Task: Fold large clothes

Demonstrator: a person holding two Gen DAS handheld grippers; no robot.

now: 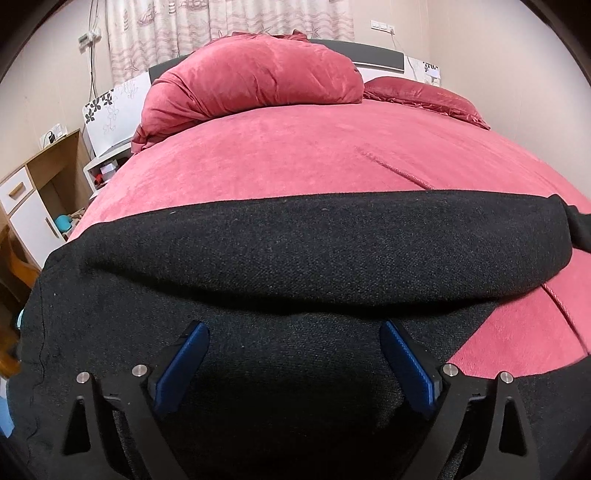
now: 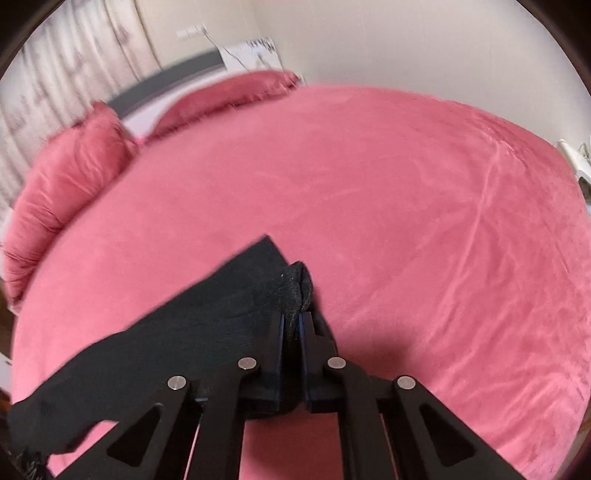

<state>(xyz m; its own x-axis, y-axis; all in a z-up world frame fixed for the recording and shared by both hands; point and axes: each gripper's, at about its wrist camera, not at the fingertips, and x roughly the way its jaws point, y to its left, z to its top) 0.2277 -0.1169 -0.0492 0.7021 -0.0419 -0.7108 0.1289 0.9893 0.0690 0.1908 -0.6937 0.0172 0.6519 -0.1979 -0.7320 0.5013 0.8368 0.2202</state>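
A large black woolly garment (image 1: 295, 243) lies across the near part of a pink bed (image 1: 280, 158), with a thick folded roll along its far edge. My left gripper (image 1: 293, 332) is open just above the garment, its blue pads (image 1: 402, 365) spread wide, holding nothing. My right gripper (image 2: 294, 321) is shut on a bunched edge of the black garment (image 2: 207, 317), lifted over the pink bed (image 2: 388, 206); the cloth trails down to the left. The right wrist view is blurred.
A rolled pink duvet (image 1: 251, 81) and a pink pillow (image 1: 424, 96) lie at the head of the bed. A wooden cabinet (image 1: 40, 199) and a white nightstand (image 1: 107, 166) stand left of the bed. Curtains (image 1: 229, 22) hang behind.
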